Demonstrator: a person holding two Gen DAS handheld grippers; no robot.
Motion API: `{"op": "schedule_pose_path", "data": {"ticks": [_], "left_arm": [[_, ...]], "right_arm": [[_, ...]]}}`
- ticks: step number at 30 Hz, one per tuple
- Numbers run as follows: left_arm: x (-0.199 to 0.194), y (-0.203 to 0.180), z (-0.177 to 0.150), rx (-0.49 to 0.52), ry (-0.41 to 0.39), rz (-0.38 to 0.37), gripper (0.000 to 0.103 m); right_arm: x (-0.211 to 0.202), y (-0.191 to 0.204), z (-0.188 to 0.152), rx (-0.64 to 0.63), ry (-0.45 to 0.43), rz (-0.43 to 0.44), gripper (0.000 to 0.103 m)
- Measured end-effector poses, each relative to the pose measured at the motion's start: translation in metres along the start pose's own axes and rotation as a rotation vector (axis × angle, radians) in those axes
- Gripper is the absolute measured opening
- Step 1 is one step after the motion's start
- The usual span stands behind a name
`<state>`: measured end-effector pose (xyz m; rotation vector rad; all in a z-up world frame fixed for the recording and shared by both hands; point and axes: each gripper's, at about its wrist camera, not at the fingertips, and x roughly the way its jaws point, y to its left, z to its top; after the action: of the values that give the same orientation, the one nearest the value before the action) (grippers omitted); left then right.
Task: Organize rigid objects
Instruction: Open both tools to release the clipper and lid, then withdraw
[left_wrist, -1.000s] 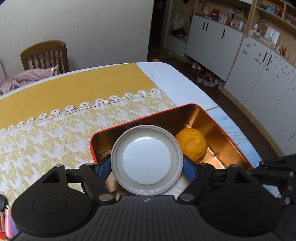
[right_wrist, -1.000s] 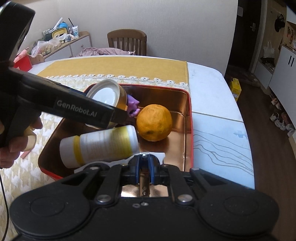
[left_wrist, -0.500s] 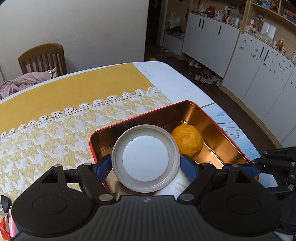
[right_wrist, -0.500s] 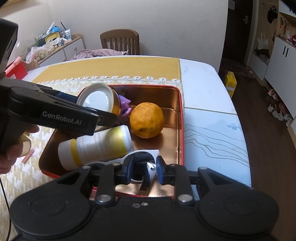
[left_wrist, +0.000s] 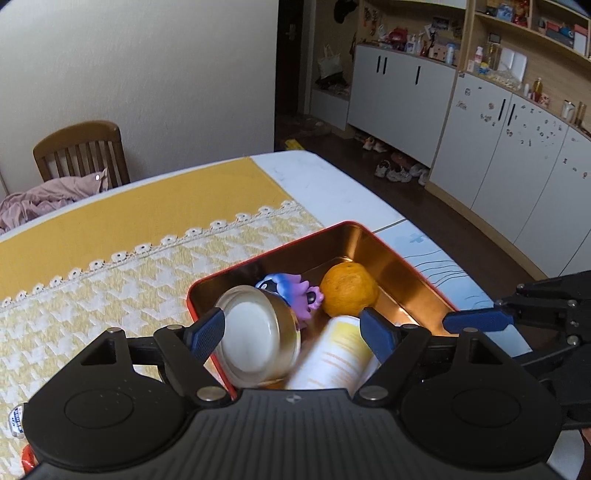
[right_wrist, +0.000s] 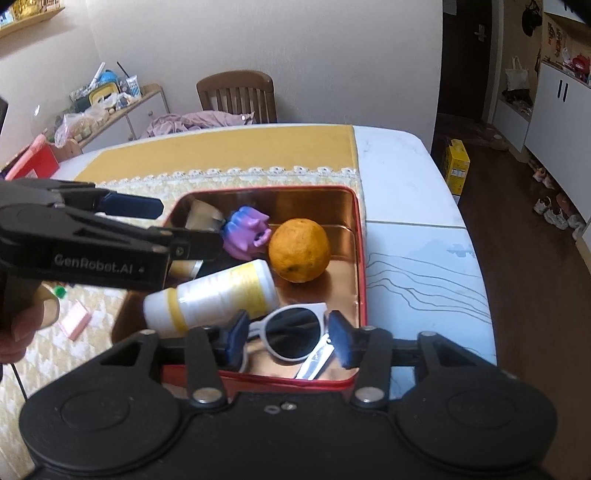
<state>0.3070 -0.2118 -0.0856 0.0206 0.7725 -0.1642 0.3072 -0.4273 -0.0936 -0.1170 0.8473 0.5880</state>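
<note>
Two grippers, left (left_wrist: 291, 334) and right (right_wrist: 287, 338), jaws wide apart, gripping nothing. Over red tin (right_wrist: 361, 266): can (left_wrist: 256, 338), bottle (right_wrist: 218, 297), orange (right_wrist: 299, 250), sunglasses (right_wrist: 291, 328).

The left gripper (right_wrist: 173, 229) hides most of the gold can (right_wrist: 201, 221) in the right wrist view. The white bottle (left_wrist: 332, 362) is blurred, its near end behind that gripper's body. The sunglasses (right_wrist: 291, 330) are partly hidden.

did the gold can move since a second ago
Yes. The gold can left the left gripper jaws and now lies tilted in the red tin, beside the purple toy.
</note>
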Motion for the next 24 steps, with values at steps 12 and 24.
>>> {"op": "schedule_pose_path", "data": {"ticks": [12, 24], "left_arm": [[-0.05, 0.015, -0.007, -0.011, -0.056, -0.028, 0.08], [-0.093, 0.056, -0.03, -0.043, -0.08, -0.026, 0.086]], "right_arm": [[-0.031, 0.019, 0.003, 0.032, -0.055, 0.022, 0.071], [-0.048, 0.064, 0.004, 0.01, -0.11, 0.023, 0.096]]}}
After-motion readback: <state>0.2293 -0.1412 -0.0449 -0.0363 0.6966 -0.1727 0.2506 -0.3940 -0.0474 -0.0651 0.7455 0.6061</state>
